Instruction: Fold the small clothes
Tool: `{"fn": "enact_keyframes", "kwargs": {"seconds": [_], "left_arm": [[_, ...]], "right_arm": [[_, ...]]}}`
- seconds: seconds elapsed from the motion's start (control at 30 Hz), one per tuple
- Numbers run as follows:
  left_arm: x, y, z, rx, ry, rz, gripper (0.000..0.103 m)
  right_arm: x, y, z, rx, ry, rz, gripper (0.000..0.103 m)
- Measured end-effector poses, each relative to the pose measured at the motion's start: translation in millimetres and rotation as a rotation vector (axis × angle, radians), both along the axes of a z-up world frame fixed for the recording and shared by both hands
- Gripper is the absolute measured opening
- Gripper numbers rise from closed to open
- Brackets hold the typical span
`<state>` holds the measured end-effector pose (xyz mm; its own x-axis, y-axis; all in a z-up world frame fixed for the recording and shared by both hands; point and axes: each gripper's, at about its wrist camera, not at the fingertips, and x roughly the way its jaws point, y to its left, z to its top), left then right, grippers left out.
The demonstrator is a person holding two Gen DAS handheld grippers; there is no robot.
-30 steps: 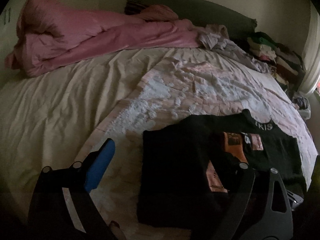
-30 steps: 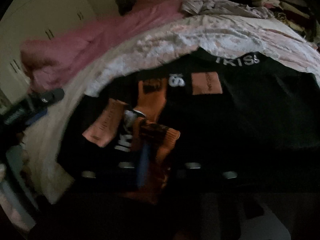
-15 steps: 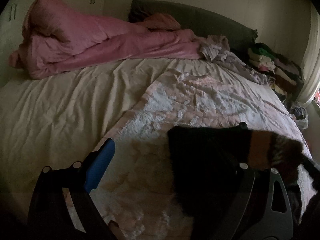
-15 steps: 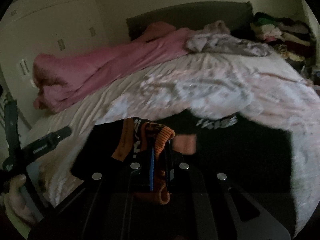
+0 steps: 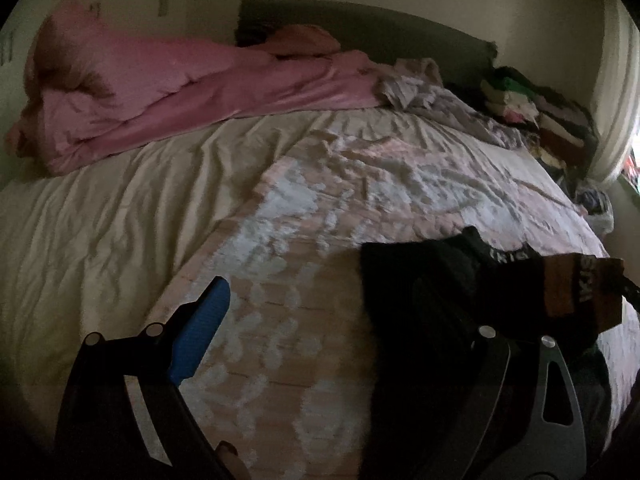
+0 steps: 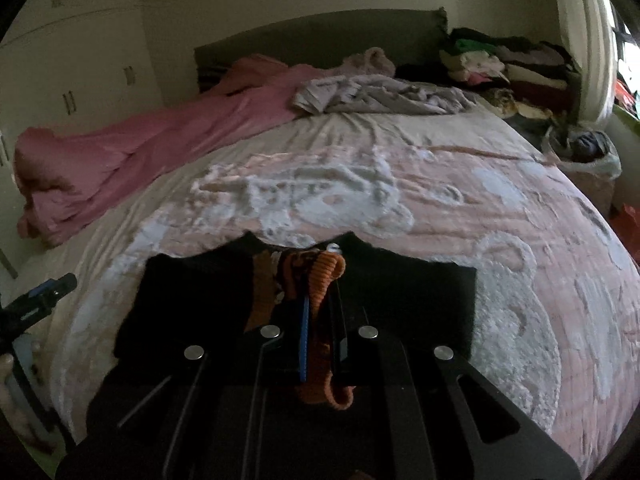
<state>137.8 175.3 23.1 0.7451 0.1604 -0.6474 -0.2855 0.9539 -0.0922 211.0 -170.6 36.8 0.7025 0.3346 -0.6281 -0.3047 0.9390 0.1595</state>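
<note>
Two tools at work: right tool (image 6: 320, 320) pinched tight on orange cuff of black sweater (image 6: 400, 300), lifted off patterned blanket (image 6: 500, 208) just ahead. Left tool (image 5: 340, 320) gapes wide, empty, sweater at its right. Advice: carry cuff across evenly, keep fabric taut, lay flat.

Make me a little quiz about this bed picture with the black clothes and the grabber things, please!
1. True or false: the right gripper is shut on the black garment with orange ribbed cuffs.
2. Which is bunched along the far left of the bed? A) the pink duvet B) a blue towel C) a yellow pillow
3. Fill in: the left gripper has its jaws ____, with nothing pinched between them.

Key: 1 true; 2 A; 3 open
</note>
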Motion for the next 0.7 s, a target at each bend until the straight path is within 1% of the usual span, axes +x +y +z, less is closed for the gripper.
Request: {"fn": "enact_keyframes", "kwargs": {"seconds": [0.13,0.3,0.43,0.53,0.63,0.7], "left_arm": [[10.0,-24.4,-6.4,0.019,0.025,-0.056,0.086],[26.1,-57.3,-10.8,0.047,0.043,-0.137,0.086],[41.8,-87.3,-22.8,0.080,0.075,-0.211,0.086],[42.6,-99.7,-26.6,0.067,0.053,-0.257,0.086],[43.1,-104.1,-31.9,0.076,0.059,-0.270,0.086],[45.2,-103.1,-34.4,0.062,0.066,-0.270,0.086]], "right_arm": [[-1.1,-7.6,-7.9,-0.006,0.017,-0.018,0.007],[-2.7,-11.4,-10.3,-0.025,0.020,-0.026,0.007],[-2.3,-11.9,-11.0,-0.033,0.021,-0.035,0.007],[-3.5,-10.9,-11.7,-0.059,0.020,-0.036,0.007],[-3.2,-11.1,-15.3,-0.071,0.029,-0.045,0.007],[-2.3,-11.5,-18.3,-0.077,0.038,-0.052,0.007]]}}
